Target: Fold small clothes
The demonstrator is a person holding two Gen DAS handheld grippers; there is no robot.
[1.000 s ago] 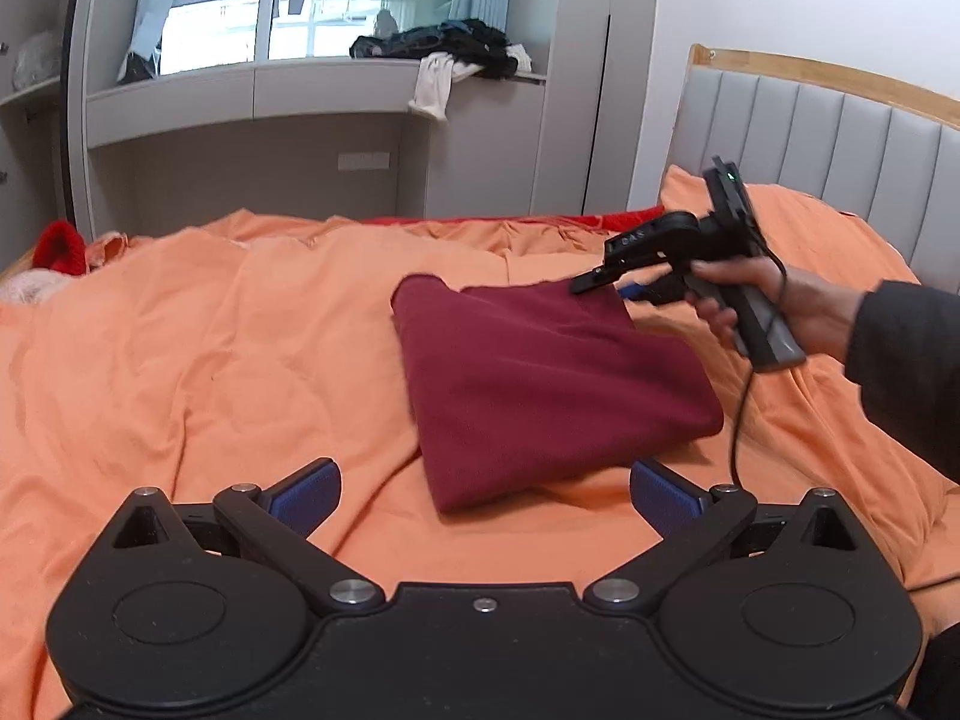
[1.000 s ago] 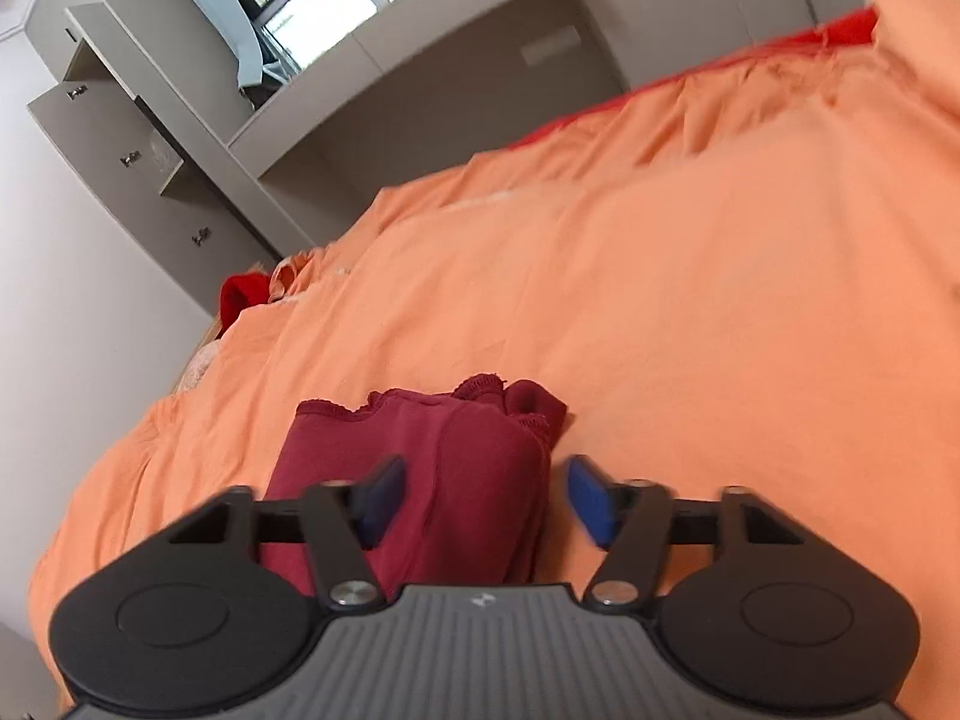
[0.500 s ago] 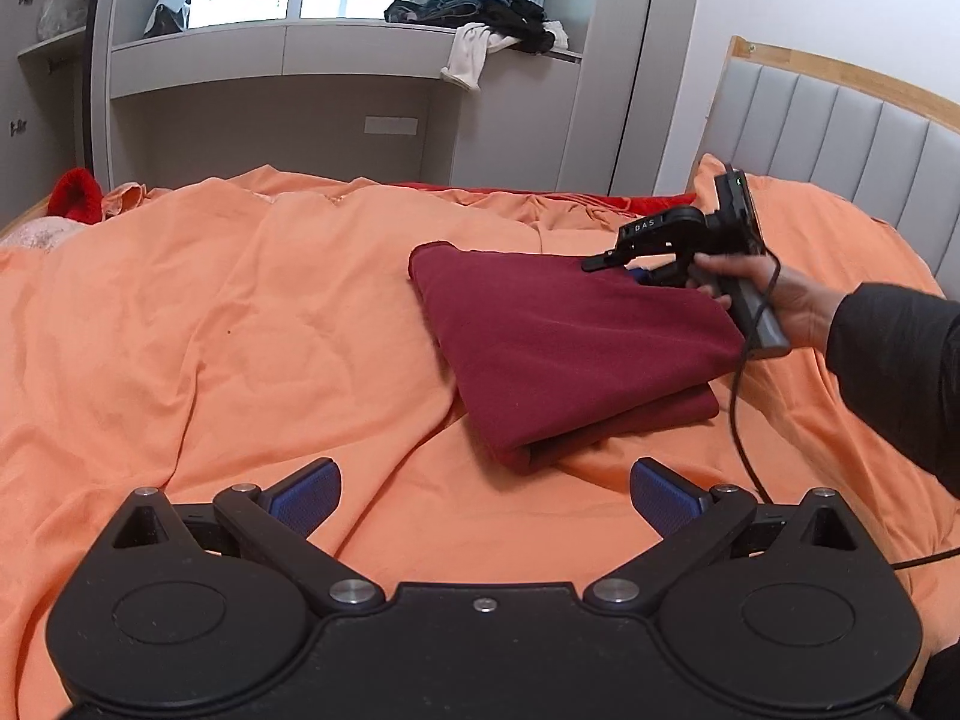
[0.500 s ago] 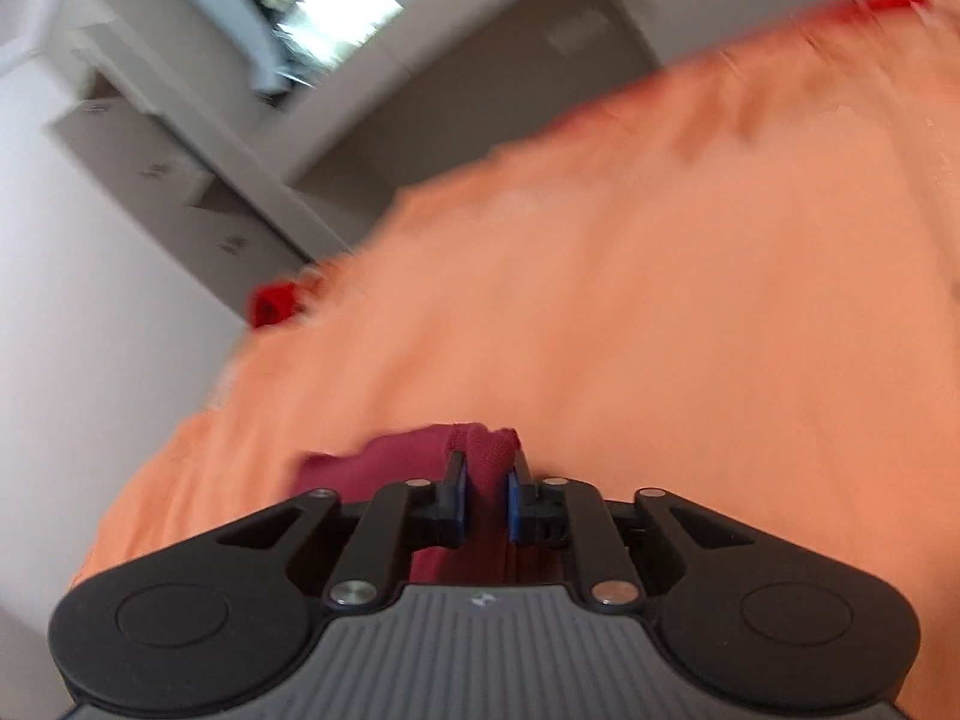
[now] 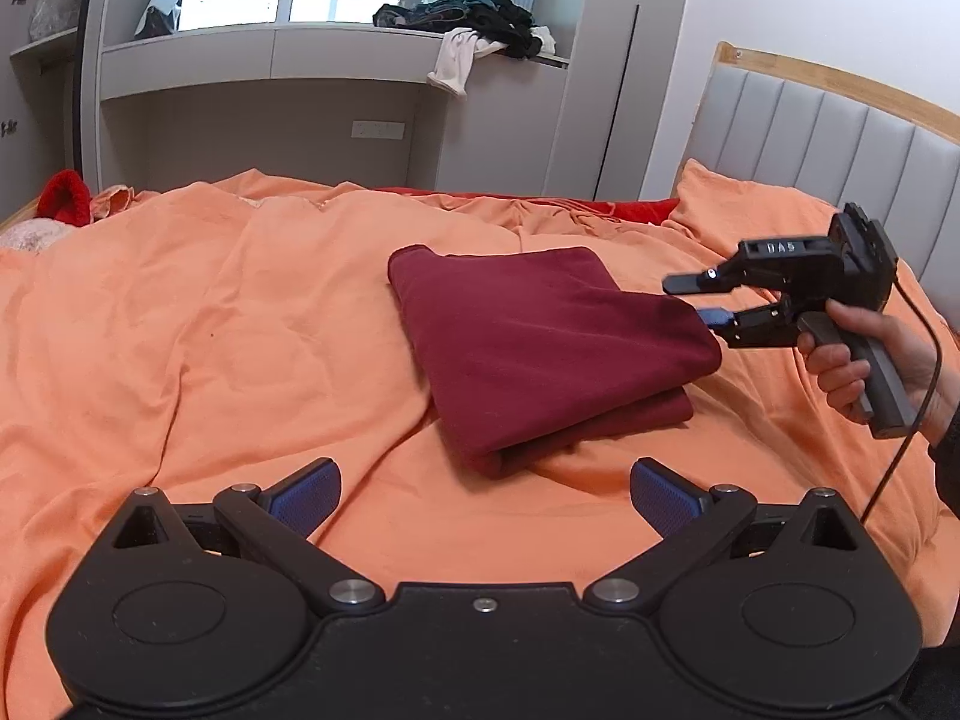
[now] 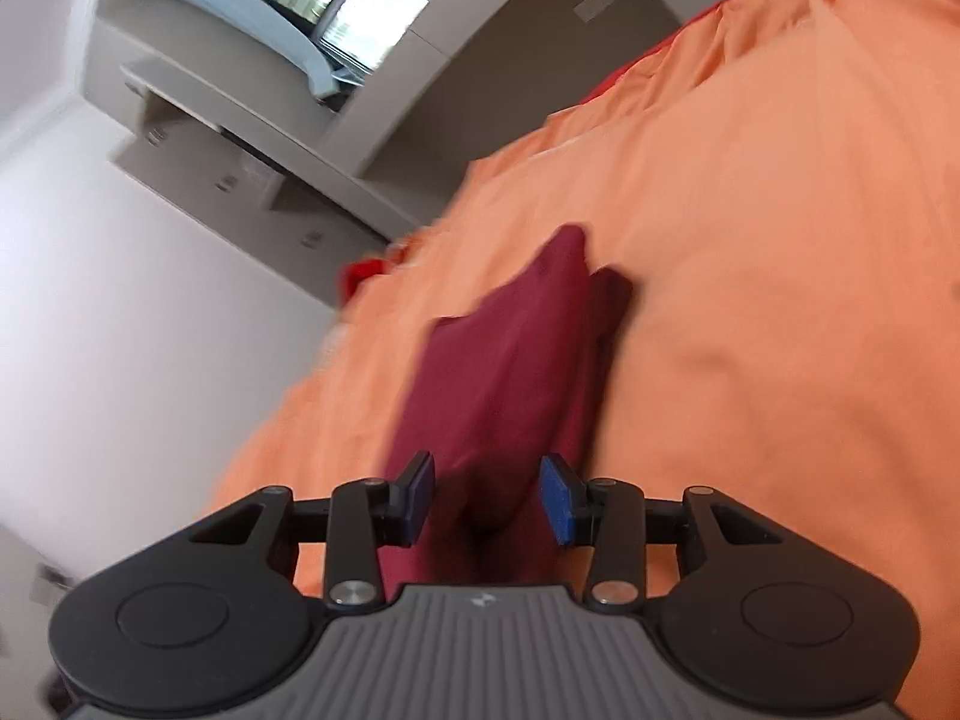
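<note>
Centrally on the orange bedspread [image 5: 240, 324]: folded dark-red fabric garment [image 5: 540, 336], doubled into a thick pad, flat, one corner toward the window. Right gripper [image 5: 702, 300] at the garment's right edge, jaws opening, pads apart and not pressing, cloth edge between them in the blurred right wrist view [image 6: 486, 498]; held by a hand [image 5: 858, 360]. Left gripper [image 5: 483, 495] wide open, nothing between its blue pads, hovering near the garment's front corner. Beyond, grey padded headboard [image 5: 840, 132] and grey window ledge [image 5: 270, 54] bearing heaped dark clothes [image 5: 468, 15].
</note>
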